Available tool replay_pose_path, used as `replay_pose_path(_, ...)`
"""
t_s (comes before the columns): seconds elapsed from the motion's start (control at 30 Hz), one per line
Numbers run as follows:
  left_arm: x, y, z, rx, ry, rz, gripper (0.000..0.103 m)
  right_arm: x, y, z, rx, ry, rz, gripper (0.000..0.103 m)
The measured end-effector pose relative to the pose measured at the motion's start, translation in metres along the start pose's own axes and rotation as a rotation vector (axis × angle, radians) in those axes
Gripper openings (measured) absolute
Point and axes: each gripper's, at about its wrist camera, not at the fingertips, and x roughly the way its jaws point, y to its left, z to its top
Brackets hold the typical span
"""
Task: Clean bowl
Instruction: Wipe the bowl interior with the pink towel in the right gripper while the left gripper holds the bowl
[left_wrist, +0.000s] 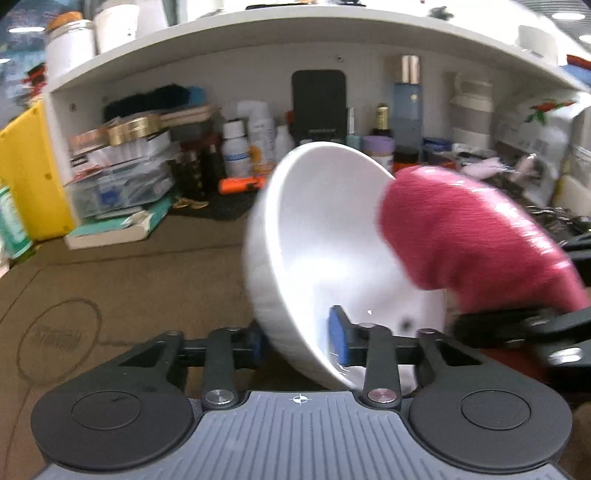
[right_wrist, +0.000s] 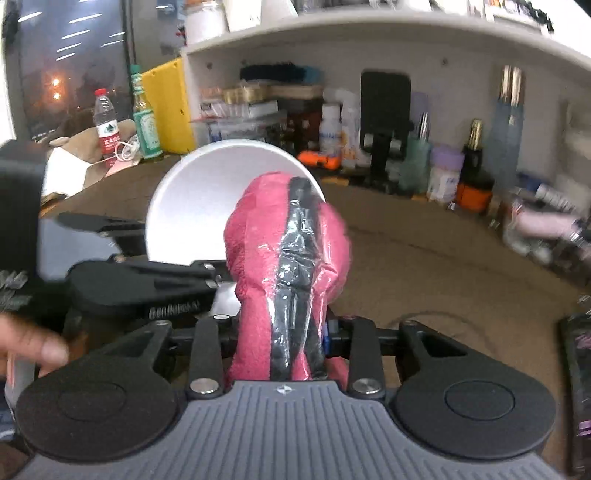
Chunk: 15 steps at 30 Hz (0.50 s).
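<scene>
A white bowl (left_wrist: 317, 236) is held tilted above the brown table, its opening turned to the right. My left gripper (left_wrist: 295, 339) is shut on the bowl's near rim, one blue pad (left_wrist: 338, 334) inside and the other outside. A bundled pink cloth (left_wrist: 469, 236) with a glossy black strip reaches into the bowl from the right. In the right wrist view the pink cloth (right_wrist: 284, 266) stands up between the fingers of my right gripper (right_wrist: 280, 343), which is shut on it. Its top overlaps the white bowl (right_wrist: 199, 199) and hides the bowl's right side.
A white shelf unit (left_wrist: 258, 44) at the back is crowded with bottles, boxes and jars. Books (left_wrist: 114, 229) lie stacked at the left. A yellow panel (left_wrist: 26, 177) stands beside them. A water bottle (right_wrist: 107, 125) and a green bottle (right_wrist: 146, 122) stand far left. A person's fingers (right_wrist: 33, 347) show at the left edge.
</scene>
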Motion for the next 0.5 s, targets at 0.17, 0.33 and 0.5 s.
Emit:
replay_pose_path(0.17, -0.009, 0.005, 0.002, 0.262, -0.03, 0.111, 0.023, -0.008, 0.011, 0.002, 0.158, 0.04, 0.276, 0.035)
replay_pose_path(0.33, -0.019, 0.005, 0.003, 0.411, -0.008, 0.092, 0.023, 0.072, -0.03, -0.005, 0.515, 0.191, 0.511, 0.037)
replay_pose_path(0.5, -0.023, -0.002, -0.005, 0.508, -0.014, 0.093, 0.026, 0.109, -0.021, 0.011, 0.523, 0.099, 0.382, 0.036)
